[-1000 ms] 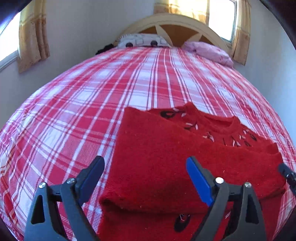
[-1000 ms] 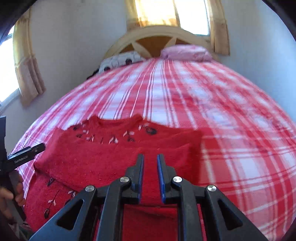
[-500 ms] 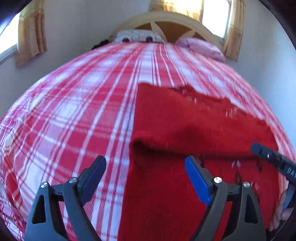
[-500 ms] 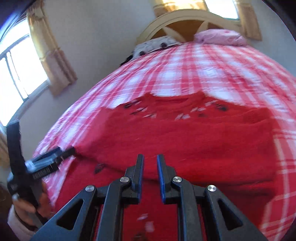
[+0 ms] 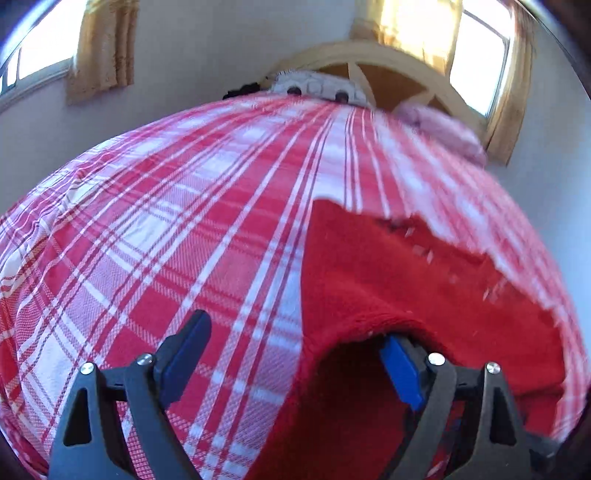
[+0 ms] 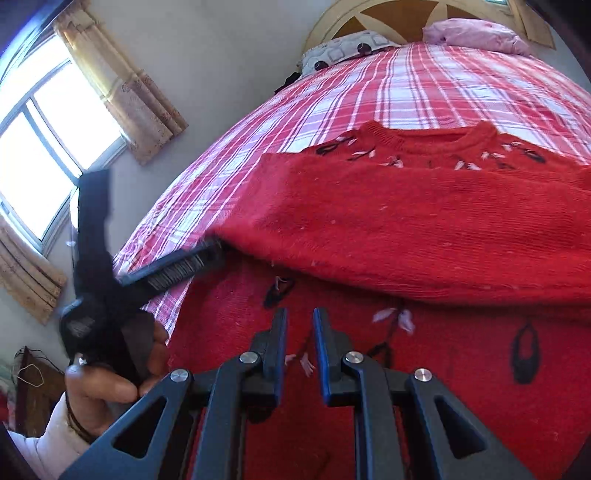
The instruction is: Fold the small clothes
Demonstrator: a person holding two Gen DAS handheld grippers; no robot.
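A red sweater (image 6: pixel 406 229) lies on a bed covered with a red and white checked sheet (image 5: pixel 184 229). Its lower part is folded up over the chest, so that a thick folded edge runs across the garment, and black and white stitched patterns show near the collar and on the layer underneath. The left gripper (image 5: pixel 295 354) has its jaws spread wide at the left end of that fold: one blue-padded finger (image 5: pixel 400 369) is tucked under the raised flap of knit, while the other finger (image 5: pixel 184 350) stands over the bare sheet just beside the sweater's edge. The pads do not press on the cloth. In the right wrist view the same gripper reaches in from the left, held by a hand (image 6: pixel 107 376) in a white sleeve, its tip at the corner of the fold. The right gripper (image 6: pixel 300 343) hangs over the lower layer of the sweater with its jaws nearly pressed together and nothing between them. At the head of the bed sit a patterned pillow (image 6: pixel 343 50) and a pink pillow (image 6: pixel 476 35) against a wooden headboard (image 6: pixel 391 16).
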